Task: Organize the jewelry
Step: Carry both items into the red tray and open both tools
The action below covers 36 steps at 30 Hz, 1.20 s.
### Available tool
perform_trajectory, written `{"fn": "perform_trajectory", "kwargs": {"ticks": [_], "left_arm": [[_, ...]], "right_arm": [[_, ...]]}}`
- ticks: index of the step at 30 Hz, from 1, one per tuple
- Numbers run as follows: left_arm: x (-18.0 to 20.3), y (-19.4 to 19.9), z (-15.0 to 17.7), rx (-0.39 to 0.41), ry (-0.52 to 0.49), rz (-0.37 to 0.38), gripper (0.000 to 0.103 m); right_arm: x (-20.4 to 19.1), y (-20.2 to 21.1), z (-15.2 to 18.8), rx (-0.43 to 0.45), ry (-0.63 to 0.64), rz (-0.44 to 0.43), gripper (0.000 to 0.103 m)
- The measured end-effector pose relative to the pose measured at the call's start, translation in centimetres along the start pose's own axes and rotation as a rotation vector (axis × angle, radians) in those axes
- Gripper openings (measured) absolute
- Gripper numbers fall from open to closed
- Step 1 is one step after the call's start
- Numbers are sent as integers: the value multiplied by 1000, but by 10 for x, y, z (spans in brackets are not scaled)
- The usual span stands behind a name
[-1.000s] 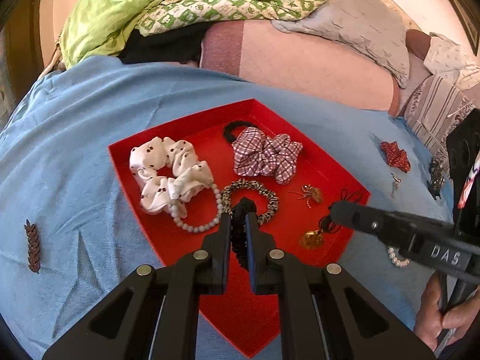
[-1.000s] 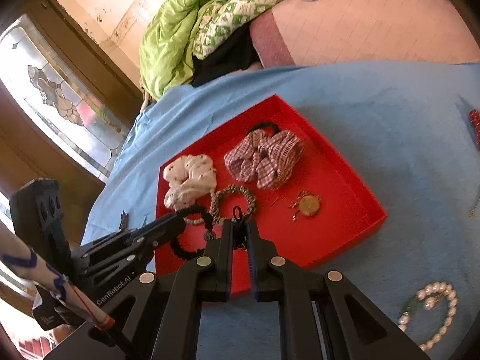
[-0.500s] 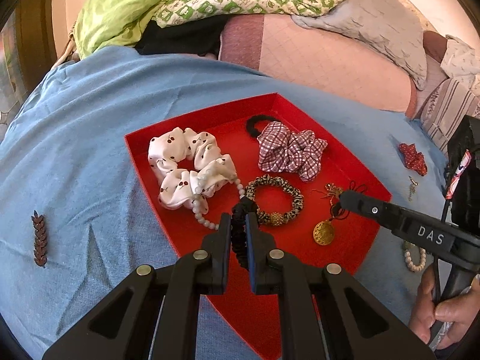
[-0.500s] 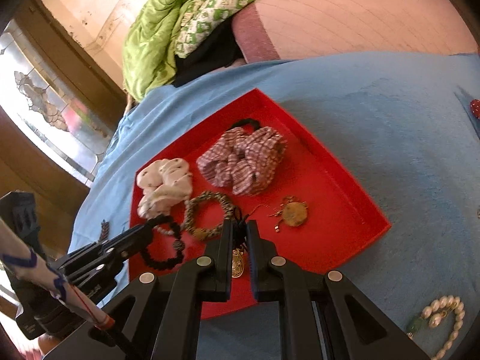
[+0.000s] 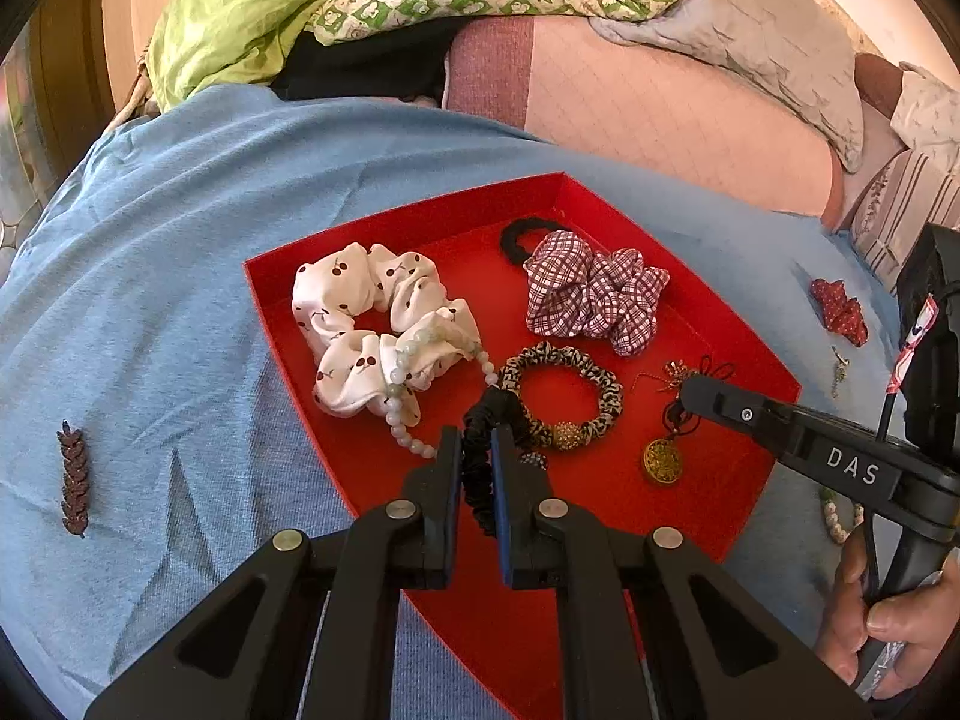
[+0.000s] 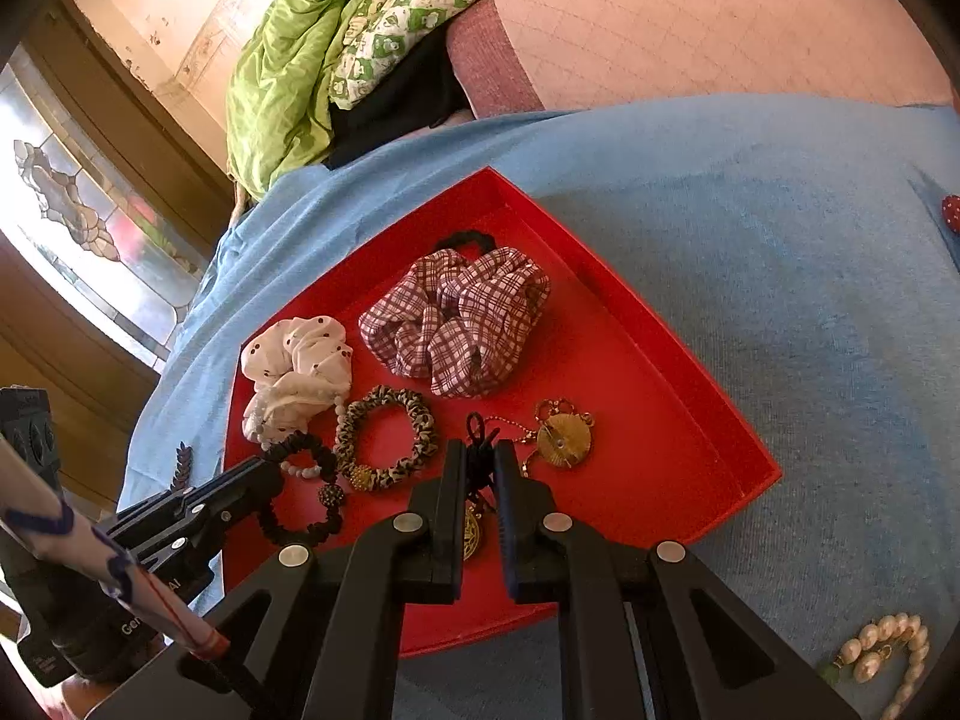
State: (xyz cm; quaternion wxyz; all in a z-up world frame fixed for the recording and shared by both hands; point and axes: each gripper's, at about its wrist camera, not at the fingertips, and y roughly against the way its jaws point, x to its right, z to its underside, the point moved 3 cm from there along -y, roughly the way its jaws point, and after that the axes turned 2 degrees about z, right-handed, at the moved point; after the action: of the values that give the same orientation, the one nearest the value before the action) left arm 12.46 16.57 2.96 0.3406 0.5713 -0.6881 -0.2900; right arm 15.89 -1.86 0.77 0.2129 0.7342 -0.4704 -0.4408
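- Left gripper [image 5: 477, 450]: fingers closed on a black ruffled hair tie [image 5: 477, 462], held over the near part of the red tray [image 5: 414, 213].
- Right gripper [image 6: 480, 468]: fingers pinched on the black cord [image 6: 477, 438] of a gold pendant [image 6: 472, 534], which hangs between them above the tray.
- In the tray: two scrunchies, a white cherry-print scrunchie [image 5: 366, 324] and a plaid scrunchie [image 5: 591, 294]; one leopard-print band [image 5: 564, 387]; one pale bead bracelet [image 5: 408, 396]; one plain black elastic [image 5: 528, 231]; one gold brooch [image 6: 561, 435].
- Outside the tray on the blue bedspread [image 5: 150, 276]: one brown leaf clip [image 5: 73, 480], one red bow [image 5: 840, 312], one pearl bracelet [image 6: 888, 654].
- Bed with green quilt [image 5: 270, 6]; stained-glass window [image 6: 66, 204] on the left.
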Motion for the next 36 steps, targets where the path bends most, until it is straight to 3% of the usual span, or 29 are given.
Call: {"fn": "perform_trajectory", "kwargs": {"ticks": [24, 30, 36], "left_arm": [[1, -1, -1, -5, -3, -12, 10], [1, 1, -1, 5, -4, -19, 25], [1, 1, -2, 8, -4, -18, 25]], "right_arm": [[-1, 1, 0, -4, 16, 16, 11], [0, 2, 0, -9, 10, 9, 14], [0, 3, 0, -8, 6, 9, 20]]}}
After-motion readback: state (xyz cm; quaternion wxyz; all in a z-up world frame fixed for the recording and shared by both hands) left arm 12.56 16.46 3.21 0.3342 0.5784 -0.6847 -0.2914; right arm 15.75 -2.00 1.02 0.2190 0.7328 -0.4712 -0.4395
